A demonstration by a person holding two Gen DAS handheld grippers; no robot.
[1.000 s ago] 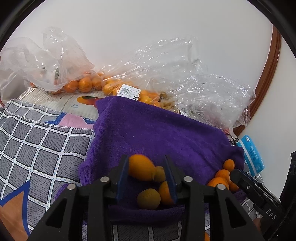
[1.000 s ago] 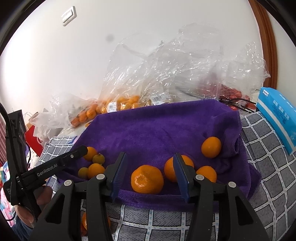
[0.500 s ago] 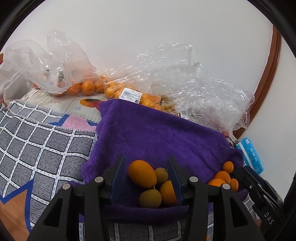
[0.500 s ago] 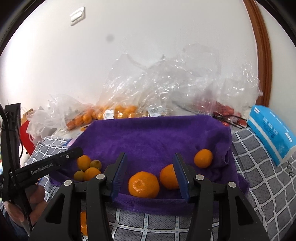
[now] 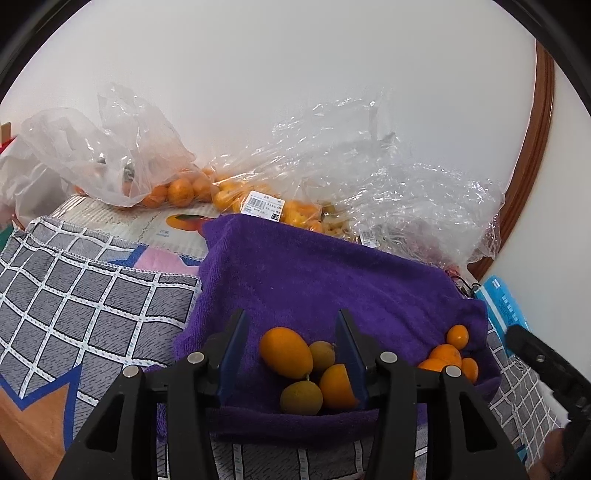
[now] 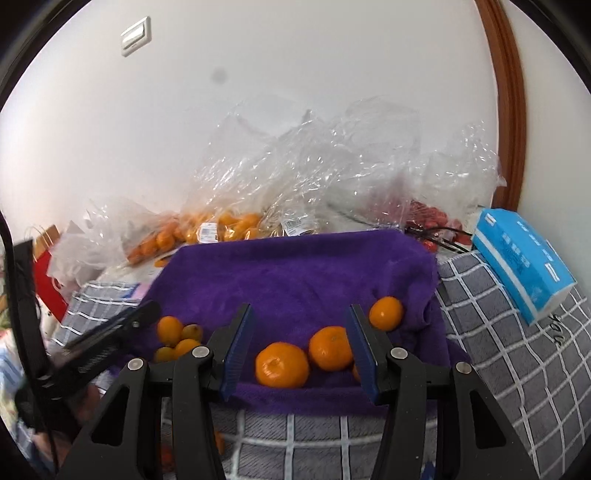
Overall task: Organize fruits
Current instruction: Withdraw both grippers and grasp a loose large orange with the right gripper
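The left gripper (image 5: 291,354) has let go of the oval orange kumquat (image 5: 285,352), now resting among the small fruits at the purple towel's (image 5: 314,273) near edge; the right gripper (image 6: 301,350) hangs unclenched, holding nothing.

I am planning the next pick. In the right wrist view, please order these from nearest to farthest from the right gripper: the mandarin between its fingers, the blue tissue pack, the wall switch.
1. Mandarin: on the purple towel, just ahead of the right gripper, between its fingers.
2. Tissue pack: to the right, on the checked cloth.
3. Wall switch: high on the wall, upper left.
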